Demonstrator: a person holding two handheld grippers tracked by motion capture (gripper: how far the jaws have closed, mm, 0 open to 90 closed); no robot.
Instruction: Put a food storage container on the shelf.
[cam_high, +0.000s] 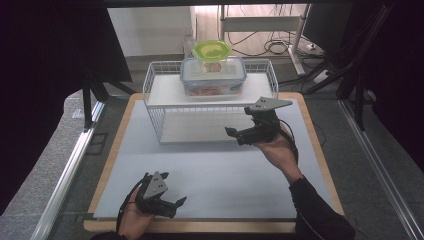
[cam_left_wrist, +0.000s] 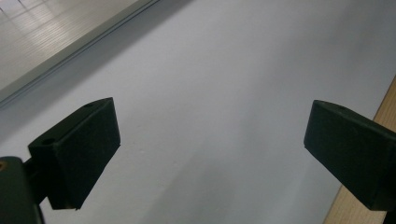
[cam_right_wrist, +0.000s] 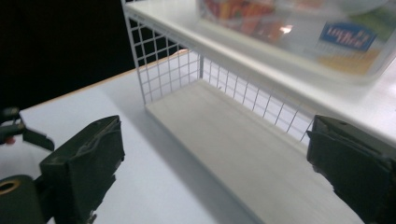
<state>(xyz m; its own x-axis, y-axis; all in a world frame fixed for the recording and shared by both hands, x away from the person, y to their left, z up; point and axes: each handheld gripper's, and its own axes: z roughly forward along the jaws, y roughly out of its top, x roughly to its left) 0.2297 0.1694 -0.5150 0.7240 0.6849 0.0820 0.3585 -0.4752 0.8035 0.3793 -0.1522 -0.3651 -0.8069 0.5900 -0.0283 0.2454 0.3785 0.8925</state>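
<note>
Hovering right gripper (cam_high: 239, 134) before the white wire rack (cam_high: 156, 107), jaws wide, nothing held. I saw the clear plastic box (cam_high: 213, 76) on its top shelf. Left gripper (cam_high: 176, 205) also gaped empty over the matte mat (cam_high: 220, 170).

Hand-held gripper (cam_right_wrist: 212, 163): jaws wide apart, nothing between.
Wire shelf rack (cam_right_wrist: 163, 65): just ahead, lower board bare.
Food container (cam_right_wrist: 299, 32): above, on the top shelf.
</note>
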